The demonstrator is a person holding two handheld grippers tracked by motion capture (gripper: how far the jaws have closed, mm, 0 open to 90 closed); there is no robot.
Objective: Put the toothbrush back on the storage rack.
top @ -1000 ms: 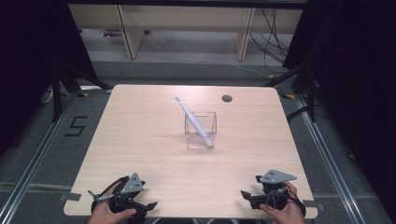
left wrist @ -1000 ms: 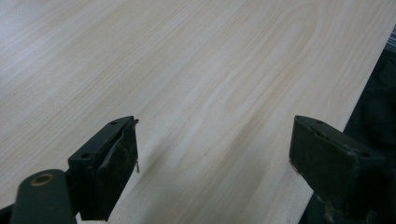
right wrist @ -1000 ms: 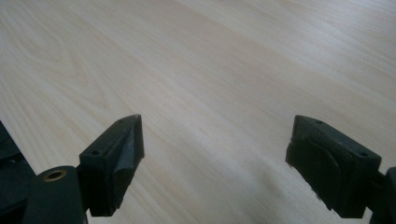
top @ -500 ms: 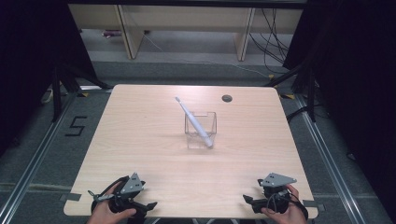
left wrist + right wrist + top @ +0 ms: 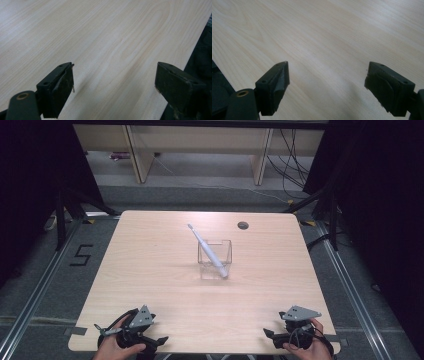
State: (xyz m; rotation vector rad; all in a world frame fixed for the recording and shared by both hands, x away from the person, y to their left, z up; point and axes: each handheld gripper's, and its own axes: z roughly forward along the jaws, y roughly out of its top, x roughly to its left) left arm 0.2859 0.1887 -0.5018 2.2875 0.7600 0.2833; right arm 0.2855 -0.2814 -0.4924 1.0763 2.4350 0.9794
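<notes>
High view. I hold both tools at the near edge of the table (image 5: pixel 150 270). My left gripper (image 5: pixel 150 342) sits at the near left corner, with the left hand (image 5: pixel 117 347) wrapped around it from below. My right gripper (image 5: pixel 272 336) sits at the near right corner in the right hand (image 5: pixel 305 350). Each carries its grey three-cornered plate on top.

The clear container (image 5: pixel 215 259) stands upright near the middle of the table, well apart from both grippers. The white toothbrush (image 5: pixel 207 251) stands in it at a slant: its thick lower end rests at the container's near right side, and its thin head end leans out past the rim toward the far left. A dark round hole (image 5: pixel 243 225) in the tabletop lies beyond the container, toward the far right.

Left gripper view. The jaws stand wide apart with bare wood grain between them; the table's edge runs along the right side. Nothing is held.

Right gripper view. The jaws likewise stand wide apart over bare wood, nothing between them; the table's edge cuts the lower left corner.

Change from the earlier frames. One second ago my right gripper lay slightly farther onto the table; it has since drawn back toward the near edge. My left gripper, the container and the toothbrush have kept their places.
</notes>
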